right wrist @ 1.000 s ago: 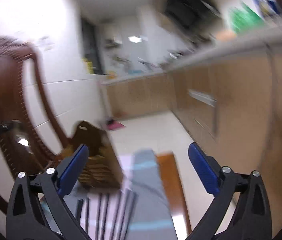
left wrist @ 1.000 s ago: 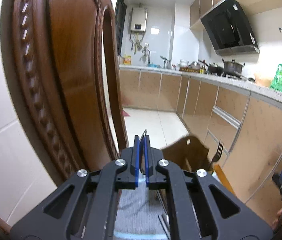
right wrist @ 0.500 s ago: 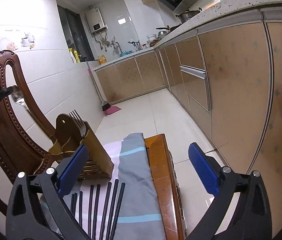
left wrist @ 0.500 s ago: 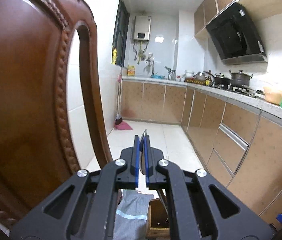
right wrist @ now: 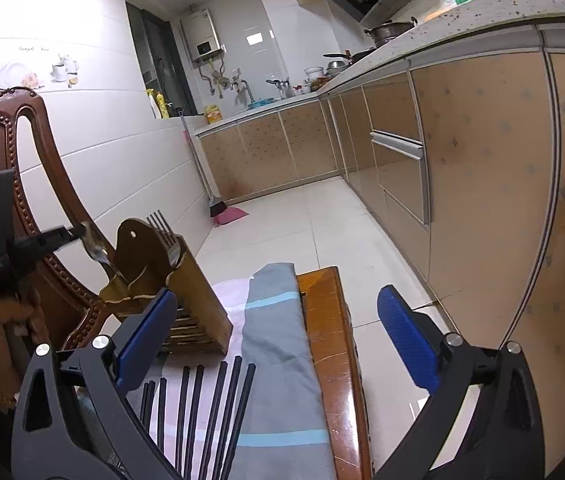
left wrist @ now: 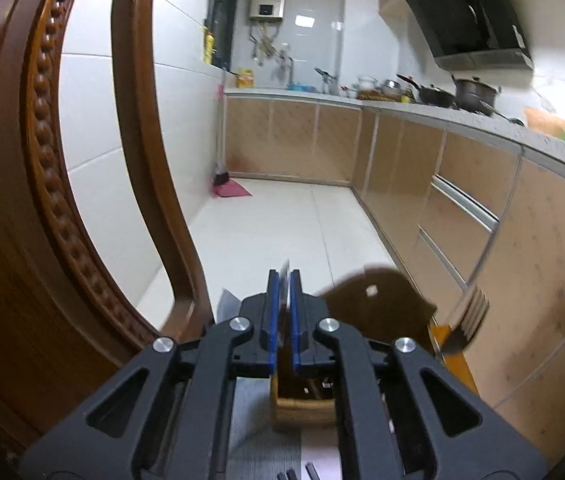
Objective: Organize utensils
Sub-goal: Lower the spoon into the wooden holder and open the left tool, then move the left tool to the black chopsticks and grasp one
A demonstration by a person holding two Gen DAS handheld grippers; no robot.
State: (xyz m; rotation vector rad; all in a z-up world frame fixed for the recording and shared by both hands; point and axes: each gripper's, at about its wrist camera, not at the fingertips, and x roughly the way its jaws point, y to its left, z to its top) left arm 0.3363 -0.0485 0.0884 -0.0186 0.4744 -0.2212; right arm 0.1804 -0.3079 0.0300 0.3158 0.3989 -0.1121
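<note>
My left gripper (left wrist: pixel 281 280) is shut on a metal spoon (right wrist: pixel 96 250), held just above the left slot of the wooden utensil holder (right wrist: pixel 198 300). In the left wrist view only the spoon's thin edge shows between the pads, above the holder (left wrist: pixel 378 308). A fork (right wrist: pixel 164 232) stands in the holder, tines up, and also shows in the left wrist view (left wrist: pixel 468 320). My right gripper (right wrist: pixel 274 336) is open and empty above several black chopsticks (right wrist: pixel 210 408) lying on a striped cloth (right wrist: pixel 278 360).
The cloth covers a wooden table (right wrist: pixel 330 344) with its edge on the right. A carved wooden chair back (left wrist: pixel 42 200) stands close on the left. Kitchen cabinets (right wrist: pixel 482 180) run along the right, with tiled floor (right wrist: pixel 302 220) beyond the table.
My left gripper has tilted back down toward the holder with the spoon, and the holder and fork are in its view again. My right gripper stays open over the chopsticks.
</note>
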